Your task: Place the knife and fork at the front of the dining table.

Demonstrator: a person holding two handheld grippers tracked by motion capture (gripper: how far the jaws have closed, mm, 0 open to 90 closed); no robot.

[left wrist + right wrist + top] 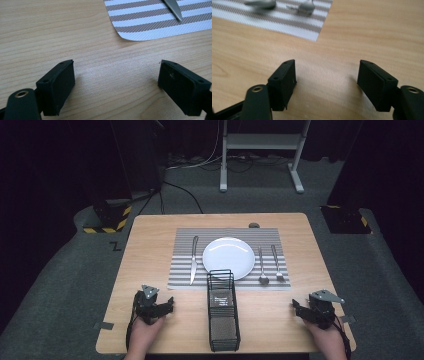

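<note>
Overhead: a wooden table [150, 250] fills the middle of the high view, set for one person
Placemat: a striped placemat [182, 270] lies across the upper centre of the table; one rounded corner sits at the upper right of the left gripper view [140, 32], another corner at the upper left of the right gripper view [294, 27]
Plate: a white plate [228, 258] rests on the middle of the placemat
Knife: a knife [193, 260] lies on the placemat just left of the plate, its tip in the top right of the left gripper view [175, 11]
Spoon and fork: a spoon [261, 266] and a fork [277, 263] lie side by side on the placemat right of the plate, blurred at the top of the right gripper view
Basket: a black wire basket [223, 340] stands lengthwise at lower centre, its far end overlapping the near rim of the plate in the frame, between the two hands
Left gripper: the left gripper [167, 306] rests at the lower left, held in a hand [145, 332] near the table's edge; jaws spread wide over bare wood, nothing between them [116, 80]
Right gripper: the right gripper [296, 309] sits at the lower right in the other hand [327, 340]; jaws released and apart, bare wood between them [327, 80]
Nearest things: the knife lies up and right of the left gripper, the spoon and fork up and left of the right one, each well apart from the jaws
</note>
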